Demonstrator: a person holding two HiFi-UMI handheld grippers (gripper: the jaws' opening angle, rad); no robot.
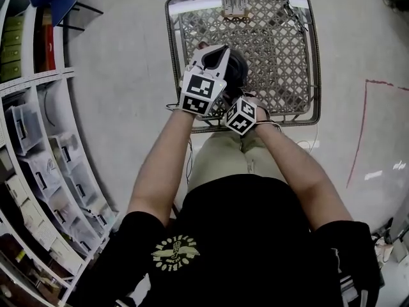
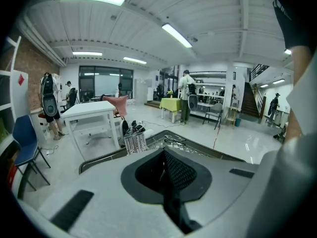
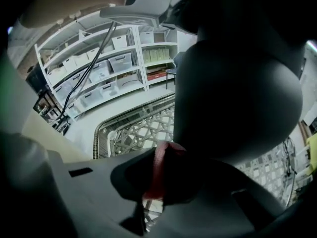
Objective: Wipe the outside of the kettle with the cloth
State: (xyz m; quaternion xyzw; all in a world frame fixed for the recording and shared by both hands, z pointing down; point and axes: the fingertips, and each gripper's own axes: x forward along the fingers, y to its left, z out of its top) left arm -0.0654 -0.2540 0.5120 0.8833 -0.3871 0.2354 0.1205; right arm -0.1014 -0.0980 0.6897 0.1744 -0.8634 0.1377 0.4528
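The right tool point(image 3: 168, 183) is closed on the red cloth point(image 3: 157, 172), pressed beside the dark kettle point(image 3: 237, 98). Wiping looks under way, how much remains unclear. The left tool point(image 2: 171, 178) is clamped shut, apparently holding the kettle from above, over the lattice counter point(image 1: 291, 50).

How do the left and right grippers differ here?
The right gripper is shut on the pink cloth, close beside the kettle; the left gripper has its jaws together with no cloth. The left gripper view looks out at a white desk; the right gripper view is mostly filled by the kettle. Both are over the lattice table.
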